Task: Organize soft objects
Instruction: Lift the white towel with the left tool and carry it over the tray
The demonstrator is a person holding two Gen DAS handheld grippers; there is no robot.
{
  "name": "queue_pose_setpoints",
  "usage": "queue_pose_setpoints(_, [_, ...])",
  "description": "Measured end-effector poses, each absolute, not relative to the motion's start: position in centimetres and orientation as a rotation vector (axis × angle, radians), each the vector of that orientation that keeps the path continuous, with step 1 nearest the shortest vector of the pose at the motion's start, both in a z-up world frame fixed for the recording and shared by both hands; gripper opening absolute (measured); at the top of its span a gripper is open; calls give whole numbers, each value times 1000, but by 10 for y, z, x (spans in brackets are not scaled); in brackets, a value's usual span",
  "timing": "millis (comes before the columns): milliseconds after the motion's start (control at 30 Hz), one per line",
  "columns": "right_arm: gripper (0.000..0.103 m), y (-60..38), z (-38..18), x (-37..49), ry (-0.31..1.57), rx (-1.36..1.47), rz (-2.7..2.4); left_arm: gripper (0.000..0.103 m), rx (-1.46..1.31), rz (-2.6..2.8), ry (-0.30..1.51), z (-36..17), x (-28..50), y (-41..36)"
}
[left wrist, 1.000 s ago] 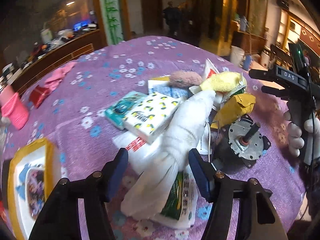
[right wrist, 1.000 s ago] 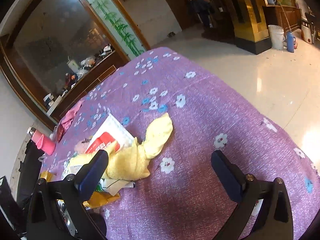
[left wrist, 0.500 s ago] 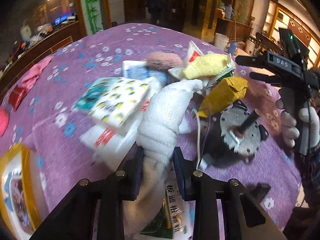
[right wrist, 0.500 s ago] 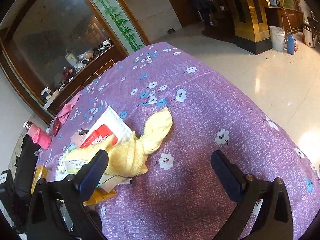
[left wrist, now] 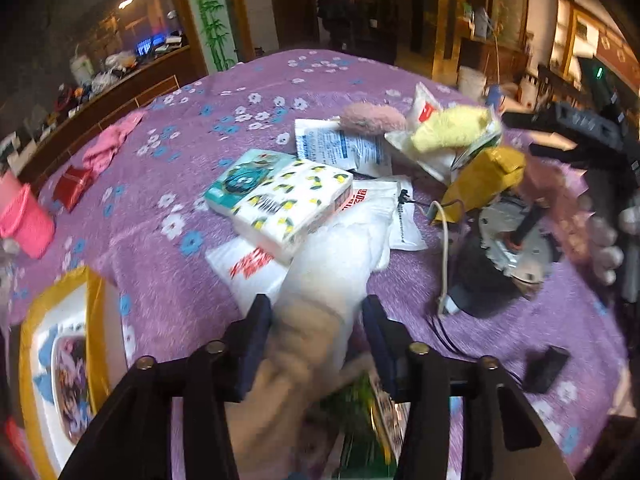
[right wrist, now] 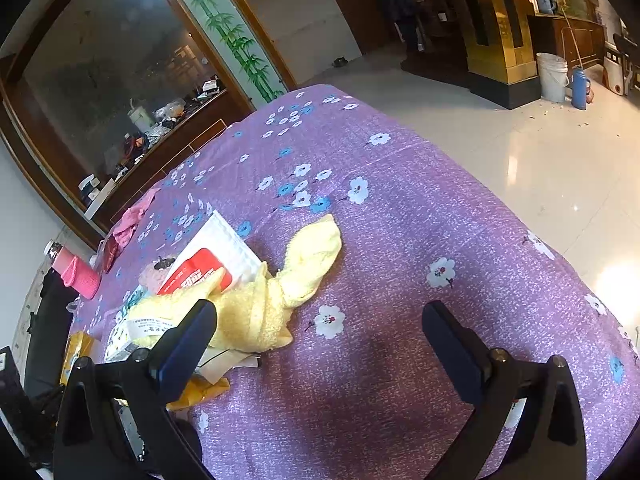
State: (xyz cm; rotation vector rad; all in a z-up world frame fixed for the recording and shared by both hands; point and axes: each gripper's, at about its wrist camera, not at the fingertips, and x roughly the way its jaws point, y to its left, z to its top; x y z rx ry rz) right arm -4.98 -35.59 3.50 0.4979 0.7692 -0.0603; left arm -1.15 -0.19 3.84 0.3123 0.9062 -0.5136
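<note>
My left gripper (left wrist: 316, 340) is shut on a white rolled towel (left wrist: 332, 264), which hangs blurred between the fingers above the purple flowered cloth (left wrist: 192, 152). A yellow towel (left wrist: 452, 128) lies on the pile at the far right; it also shows in the right wrist view (right wrist: 280, 292). A fluffy pink soft thing (left wrist: 372, 118) lies behind it. My right gripper (right wrist: 320, 344) is open and empty, just right of the yellow towel, and it shows in the left wrist view (left wrist: 580, 136).
Tissue packs (left wrist: 288, 200), white sachets (left wrist: 340, 148), a yellow pouch (left wrist: 484, 176) and a metal motor with cable (left wrist: 508, 248) crowd the middle. A pink cloth (left wrist: 112, 144), a red pouch (left wrist: 72, 188) and a yellow-framed picture (left wrist: 60, 360) lie left. The floor (right wrist: 520, 140) drops off right.
My left gripper closed on the white towel and has lifted and pulled it back; the towel's far end left the pile. The right gripper has barely moved.
</note>
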Motion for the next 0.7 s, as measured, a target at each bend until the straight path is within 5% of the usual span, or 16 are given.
queue_pose_setpoints(167, [103,-357,34,-48,773,493,-67,41,416,-479,882,24,-4,-24])
queue_pose_setpoints(700, [103,-363,32,-47,774,488,-101,42,-47,-458,629,124,-88,74])
